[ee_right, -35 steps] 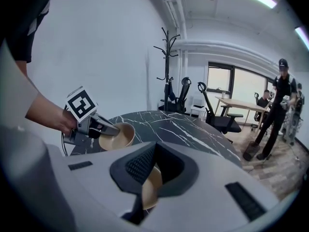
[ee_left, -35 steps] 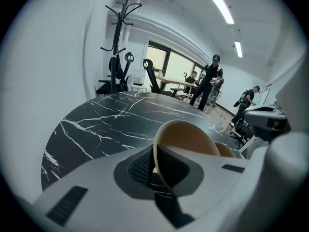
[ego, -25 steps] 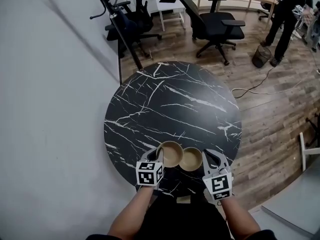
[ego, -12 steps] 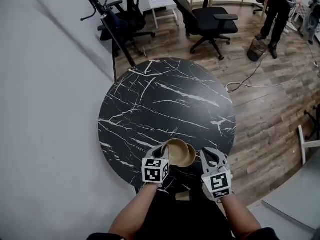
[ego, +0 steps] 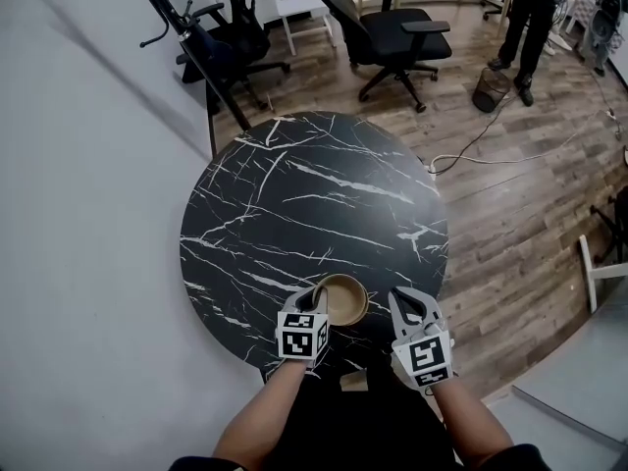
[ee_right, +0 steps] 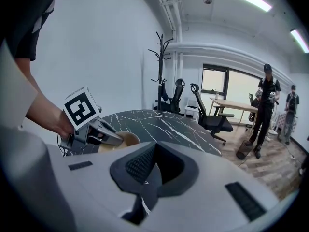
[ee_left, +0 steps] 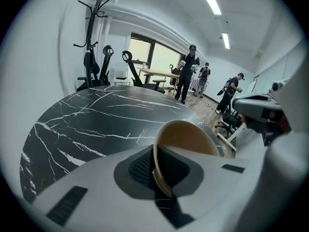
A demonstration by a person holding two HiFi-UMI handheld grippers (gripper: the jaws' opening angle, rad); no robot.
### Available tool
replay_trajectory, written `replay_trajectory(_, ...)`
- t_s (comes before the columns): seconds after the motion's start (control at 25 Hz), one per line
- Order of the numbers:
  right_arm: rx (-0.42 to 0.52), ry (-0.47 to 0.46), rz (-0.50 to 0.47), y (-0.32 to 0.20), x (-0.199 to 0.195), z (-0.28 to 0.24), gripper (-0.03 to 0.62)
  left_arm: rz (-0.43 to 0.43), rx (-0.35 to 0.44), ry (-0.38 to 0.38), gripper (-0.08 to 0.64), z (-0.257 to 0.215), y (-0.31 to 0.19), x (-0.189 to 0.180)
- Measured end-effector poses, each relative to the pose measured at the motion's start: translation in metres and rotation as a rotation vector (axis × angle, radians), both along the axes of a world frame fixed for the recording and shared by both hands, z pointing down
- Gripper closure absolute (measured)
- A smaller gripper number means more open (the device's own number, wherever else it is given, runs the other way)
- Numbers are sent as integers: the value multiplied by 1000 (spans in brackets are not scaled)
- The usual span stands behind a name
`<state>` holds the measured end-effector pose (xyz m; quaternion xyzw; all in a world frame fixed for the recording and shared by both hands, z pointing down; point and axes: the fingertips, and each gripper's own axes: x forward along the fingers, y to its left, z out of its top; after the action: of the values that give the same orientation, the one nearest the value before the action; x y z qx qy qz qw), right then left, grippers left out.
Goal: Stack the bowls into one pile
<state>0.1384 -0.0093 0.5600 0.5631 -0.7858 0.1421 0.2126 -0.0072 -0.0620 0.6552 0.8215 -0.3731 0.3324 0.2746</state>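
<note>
Forearms: two bare forearms come in from the bottom edge of the head view, each hand gripping one tool.
Left gripper: the left gripper, with its black-and-white marker cube, pinches the near rim of the bowl; in the left gripper view the rim sits edge-on between the dark ribbed pads.
Right gripper: the right gripper has its jaws pressed together with nothing between them. It sits just right of the bowl, apart from it.
Bowl: the round tan bowl lies at the near edge of the table, between the two grippers, its mouth tilted in the left gripper view. Whether a second bowl sits under it cannot be made out.
Table: the round black marble-look table with white veins carries only the bowl.
Floor: brown wood-plank floor spreads right of the table, with a pale cable trailing across it.
Chairs: black office chairs stand beyond the table's far edge, beside a black coat stand.
Basket: a dark waste basket stands near the chairs.
Person: a person in dark clothes stands at the far right.
</note>
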Motion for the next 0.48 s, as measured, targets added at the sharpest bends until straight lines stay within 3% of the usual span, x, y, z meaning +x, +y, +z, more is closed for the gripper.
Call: replay_trajectory(0.48, -12, 1, -11, 4, 7, 2, 583, 22, 45, -90, 525, 15, 6, 6)
